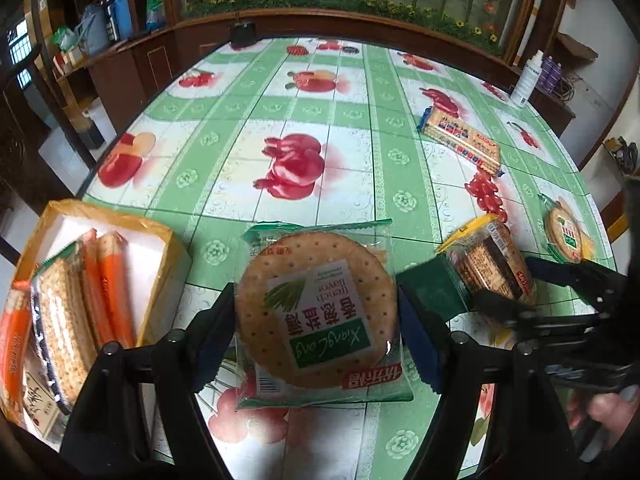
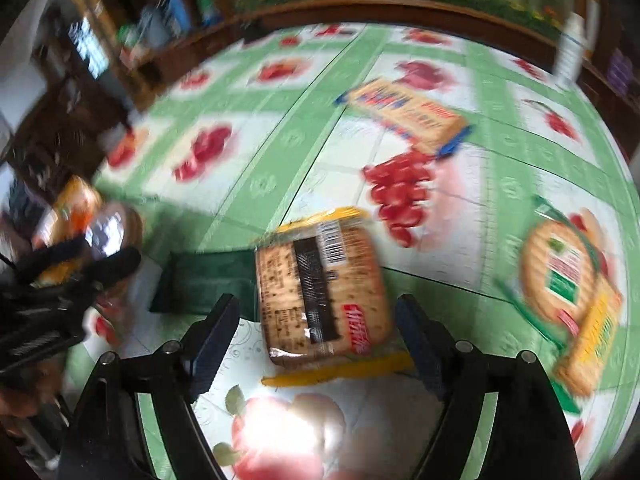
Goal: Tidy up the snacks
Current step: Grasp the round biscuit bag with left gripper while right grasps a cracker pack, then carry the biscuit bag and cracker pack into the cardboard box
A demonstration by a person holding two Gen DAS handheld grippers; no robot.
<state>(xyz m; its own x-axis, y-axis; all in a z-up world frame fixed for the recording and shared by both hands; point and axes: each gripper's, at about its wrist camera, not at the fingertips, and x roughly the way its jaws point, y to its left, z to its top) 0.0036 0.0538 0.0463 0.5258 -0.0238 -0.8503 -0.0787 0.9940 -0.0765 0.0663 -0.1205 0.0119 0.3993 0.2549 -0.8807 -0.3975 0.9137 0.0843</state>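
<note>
**Round cracker pack held, yellow pack between open pads**

The left gripper [image 1: 316,316] clamps a round cracker pack [image 1: 316,312] above the tabletop [image 1: 360,160], the snack box [image 1: 168,248] at near left. The right gripper [image 2: 318,332] stands open astride a yellow-edged biscuit pack [image 2: 320,280] lying on the tabletop.

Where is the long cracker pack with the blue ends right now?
The long cracker pack lies flat on the tablecloth at the far right in both views, beyond the yellow-edged biscuit pack, short of the white bottle.

Left tool [image 1: 316,332] clamps a packet; right tool [image 2: 320,344] angled down, fingers spread.
</note>
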